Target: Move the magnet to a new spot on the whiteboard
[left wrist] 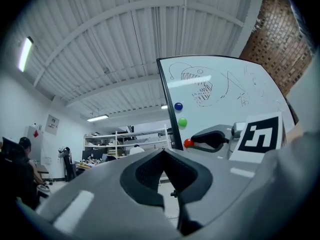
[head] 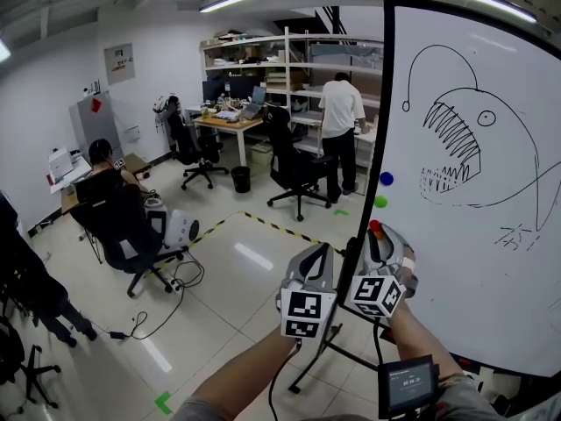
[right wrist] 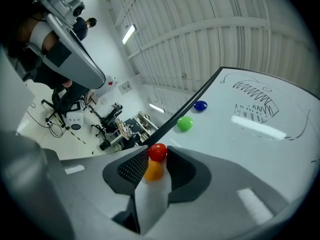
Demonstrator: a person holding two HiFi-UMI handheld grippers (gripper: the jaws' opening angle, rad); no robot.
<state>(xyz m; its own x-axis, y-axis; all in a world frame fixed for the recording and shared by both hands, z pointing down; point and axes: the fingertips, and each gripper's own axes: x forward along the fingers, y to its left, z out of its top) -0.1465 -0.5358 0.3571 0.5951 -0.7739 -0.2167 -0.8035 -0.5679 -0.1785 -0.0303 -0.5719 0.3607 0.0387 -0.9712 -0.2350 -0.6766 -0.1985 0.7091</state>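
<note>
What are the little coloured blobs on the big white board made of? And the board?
The red magnet, orange magnet, green magnet and blue magnet look like smooth, shiny plastic: rounded, bright and evenly coloured. The whiteboard is probably a hard, glossy coated sheet, since a bright streak of light shines off it.

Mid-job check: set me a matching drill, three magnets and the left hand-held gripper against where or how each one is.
1 blue magnet
2 green magnet
3 orange magnet
4 left hand-held gripper

a jaws together, empty
b topmost magnet on the whiteboard
c between the right hand-held gripper's jaws
d next magnet below the blue one

Pairs: 1-b, 2-d, 3-c, 4-a
</note>
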